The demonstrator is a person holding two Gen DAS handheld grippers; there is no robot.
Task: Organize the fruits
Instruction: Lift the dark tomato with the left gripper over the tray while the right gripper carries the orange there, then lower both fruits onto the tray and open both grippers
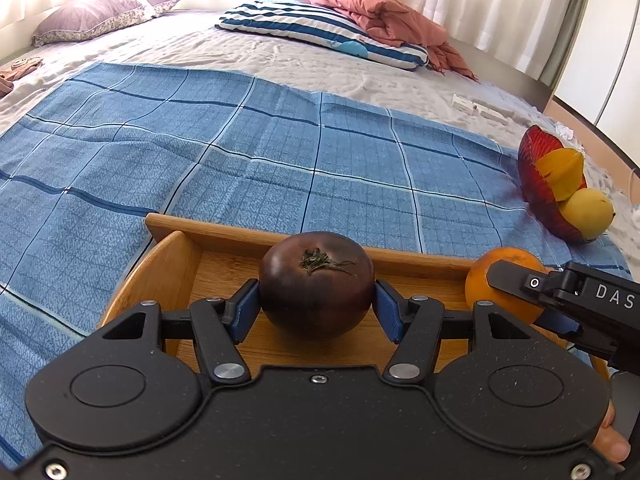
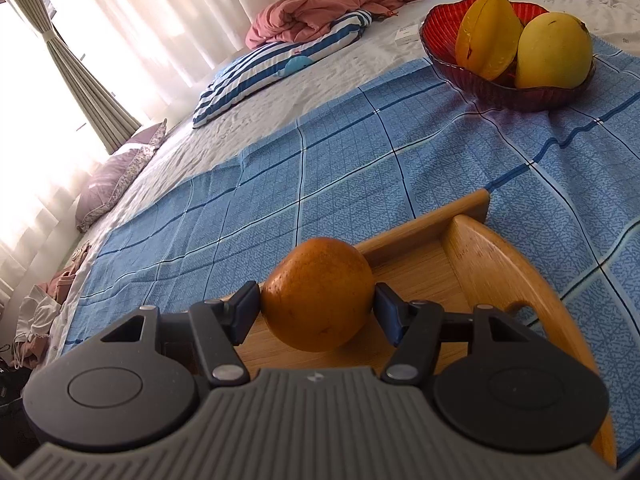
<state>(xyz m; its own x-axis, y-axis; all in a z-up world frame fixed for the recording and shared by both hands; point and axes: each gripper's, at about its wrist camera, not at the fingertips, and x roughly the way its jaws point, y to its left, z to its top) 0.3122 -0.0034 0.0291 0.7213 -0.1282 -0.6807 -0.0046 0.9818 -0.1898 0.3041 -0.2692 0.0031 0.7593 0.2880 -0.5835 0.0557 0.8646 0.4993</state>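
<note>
Clamped between my left fingers [image 1: 316,312] sits a dark tomato [image 1: 316,284] over the wooden tray [image 1: 224,232], my right fingers [image 2: 316,312] grip an orange [image 2: 318,294], and next, I judge, both go to the red bowl [image 2: 440,46] at one o'clock.

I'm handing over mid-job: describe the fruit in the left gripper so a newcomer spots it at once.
On the bed's blue checked cloth sits a wooden tray. Over the tray, the left gripper clamps a dark tomato between its blue pads. Unlike the orange beside it in the right gripper, it is deep purple-brown with a dried green stem on top.
</note>
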